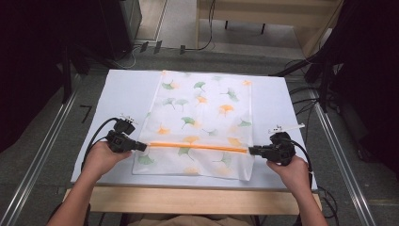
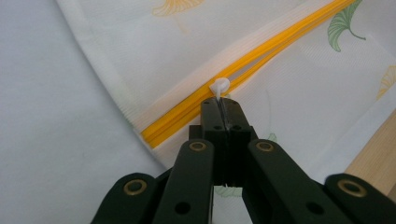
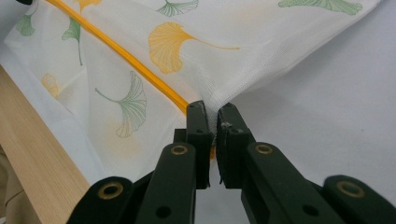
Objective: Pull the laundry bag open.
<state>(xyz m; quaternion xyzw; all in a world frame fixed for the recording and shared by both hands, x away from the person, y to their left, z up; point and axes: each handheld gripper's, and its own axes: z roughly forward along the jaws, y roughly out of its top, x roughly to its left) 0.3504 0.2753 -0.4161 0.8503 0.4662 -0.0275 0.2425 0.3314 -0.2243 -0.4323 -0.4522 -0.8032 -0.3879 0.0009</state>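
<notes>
The counter (image 1: pixel 122 89), covered in a pale sheet, carries a white mesh bag (image 1: pixel 207 108) printed with green and orange ginkgo leaves. It lies flat at the middle of the counter, its long axis running from the far edge to the near edge, its bottom hem close to the near edge. An orange zipper (image 1: pixel 197 146) crosses the bag from side to side, near its near end.

Your left gripper (image 1: pixel 140 147) sits at the zipper's left end, by the bag's left border. Its jaws are pressed together on the small white zipper pull (image 2: pixel 219 86), which stands up just ahead of the tips.

Your right gripper (image 1: pixel 252 150) sits at the zipper's right end. Its jaws are clamped on the bag's mesh edge beside the end of the orange tape, with a thin bunch of fabric caught between them and the cloth lifting slightly towards the tips.

Judgement: the step in hand appears to be running the zipper. To do it well, keep the right grip firm as an anchor so the tape stays taut, and draw the pull straight along the zipper line, low to the counter. The hold on the pull looks narrow; a sideways tug could slip it.
</notes>
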